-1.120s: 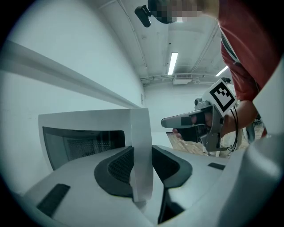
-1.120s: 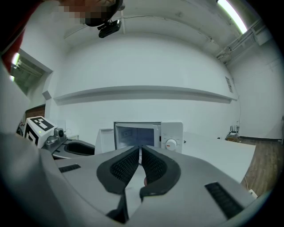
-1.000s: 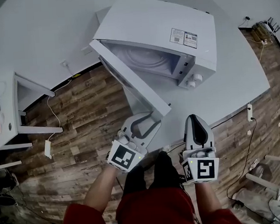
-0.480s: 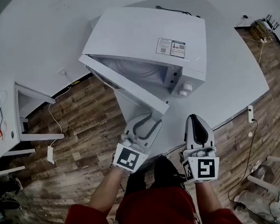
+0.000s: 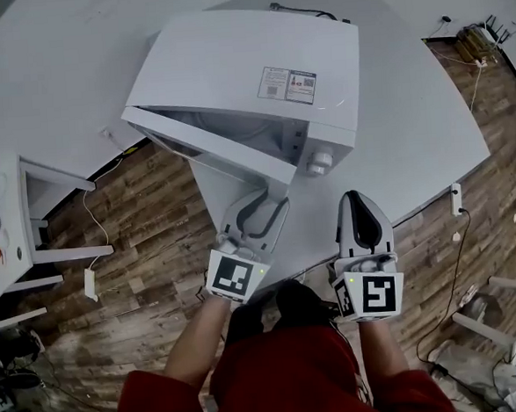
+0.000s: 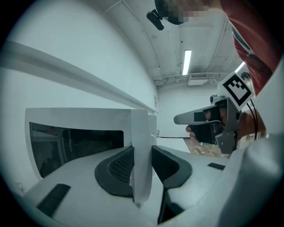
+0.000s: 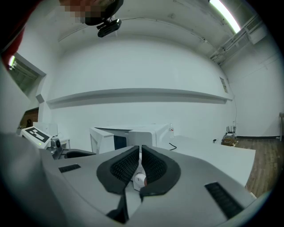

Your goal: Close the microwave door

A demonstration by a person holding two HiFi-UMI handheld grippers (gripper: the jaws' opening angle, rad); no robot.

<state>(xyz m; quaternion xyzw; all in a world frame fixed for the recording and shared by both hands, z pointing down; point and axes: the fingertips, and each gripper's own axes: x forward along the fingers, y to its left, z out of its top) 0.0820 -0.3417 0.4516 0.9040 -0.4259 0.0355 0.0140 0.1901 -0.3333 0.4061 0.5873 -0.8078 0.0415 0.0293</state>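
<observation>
A white microwave (image 5: 249, 78) stands on the white table (image 5: 411, 128) with its door (image 5: 209, 142) partly open, swung out to the left. My left gripper (image 5: 262, 205) is shut on the door's free edge. In the left gripper view the door edge (image 6: 142, 146) stands upright between the two dark pads (image 6: 117, 166), and the window (image 6: 75, 144) shows to the left. My right gripper (image 5: 357, 204) hovers shut and empty over the table's front, right of the door. It faces the microwave (image 7: 133, 135), its pads (image 7: 155, 166) nearly touching. It also shows as the right gripper (image 6: 182, 119) in the left gripper view.
Two knobs (image 5: 318, 161) sit on the microwave's front panel. A white desk (image 5: 13, 227) with a small device stands at the left over wooden floor (image 5: 145, 226). A power strip (image 5: 456, 200) hangs at the table's right edge. A cable (image 5: 302, 11) runs behind the microwave.
The door has swung closer to the microwave's front, with my left gripper still on its edge and moving forward. The right gripper has advanced alongside, still shut.
</observation>
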